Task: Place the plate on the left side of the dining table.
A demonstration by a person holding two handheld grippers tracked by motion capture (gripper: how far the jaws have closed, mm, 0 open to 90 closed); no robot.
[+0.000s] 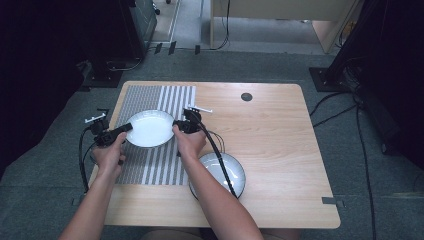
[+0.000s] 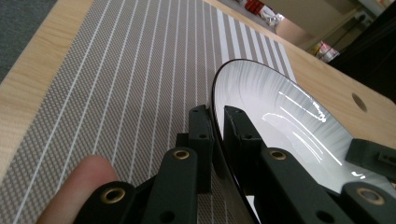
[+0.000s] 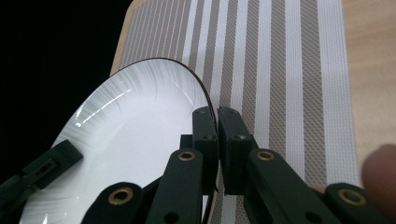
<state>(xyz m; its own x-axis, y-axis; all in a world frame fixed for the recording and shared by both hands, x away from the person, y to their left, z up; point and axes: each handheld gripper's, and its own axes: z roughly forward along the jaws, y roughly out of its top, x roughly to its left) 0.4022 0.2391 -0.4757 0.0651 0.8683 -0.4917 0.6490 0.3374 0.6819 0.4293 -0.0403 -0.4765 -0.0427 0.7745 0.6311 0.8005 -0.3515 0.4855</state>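
A white plate with a thin dark rim is held over the striped grey placemat on the left half of the table. My left gripper is shut on the plate's left edge, and my right gripper is shut on its right edge. In the left gripper view the plate stands edge-on between the black fingers, with the other gripper at the far rim. In the right gripper view the plate fills the left, its rim pinched by the fingers of the right gripper.
A second plate, greyer, lies on the wooden table near the front, partly under the right forearm. A round cable hole sits at the table's back. Cables trail from both grippers.
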